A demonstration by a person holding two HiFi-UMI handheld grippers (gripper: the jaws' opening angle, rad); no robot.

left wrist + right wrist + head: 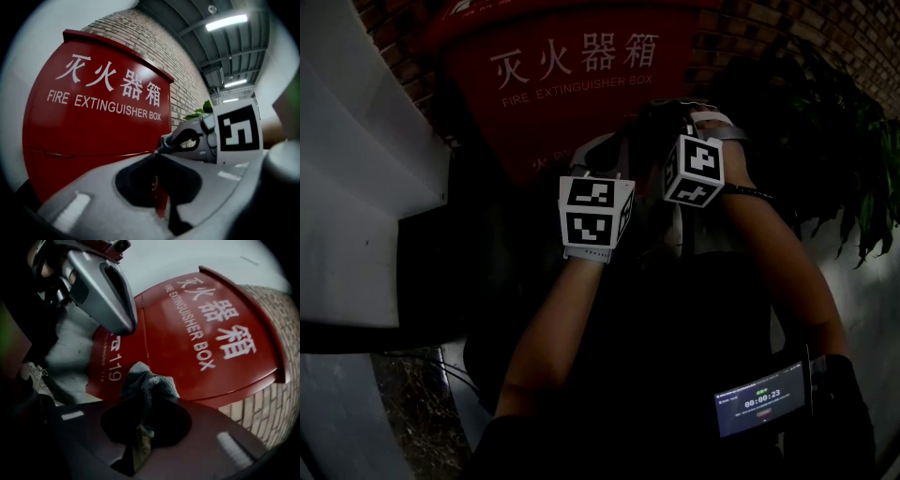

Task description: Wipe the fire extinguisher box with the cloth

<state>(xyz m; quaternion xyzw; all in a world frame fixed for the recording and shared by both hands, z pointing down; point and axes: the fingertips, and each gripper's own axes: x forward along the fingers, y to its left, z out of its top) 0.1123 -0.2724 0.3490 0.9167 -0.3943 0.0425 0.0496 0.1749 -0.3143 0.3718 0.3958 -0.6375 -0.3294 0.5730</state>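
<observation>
Evidently set up for the wipe, contact not confirmed. Fire extinguisher box, red, curved front with white lettering, stood against a brick wall. Both grippers were raised in front of its face. Right gripper had its fingers closed on the cloth, a grey knit wad pinched at its middle. A small bunch poked past the tips toward the lower part of the front, near the "119" print. Could not tell whether the cloth touched the paint; it looked just short. Left gripper sat beside the right, fingers drawn together with nothing between them; only red panel showed through the hollow behind the tips. Judgement on doing the step well: little cloth stuck out beyond the tips, so the hard finger ends could scrape the panel. Better to tilt the right gripper so the wad met the face first, press lightly, and sweep in long overlapping passes from the top edge of the front down to the bottom edge, following the curve. Left gripper was idle and close, so it should be held clear of the sweep or used to steady the box at its side edge. The pinch on the cloth looked narrow, so a firm closure was needed or drag could pull it out.
</observation>
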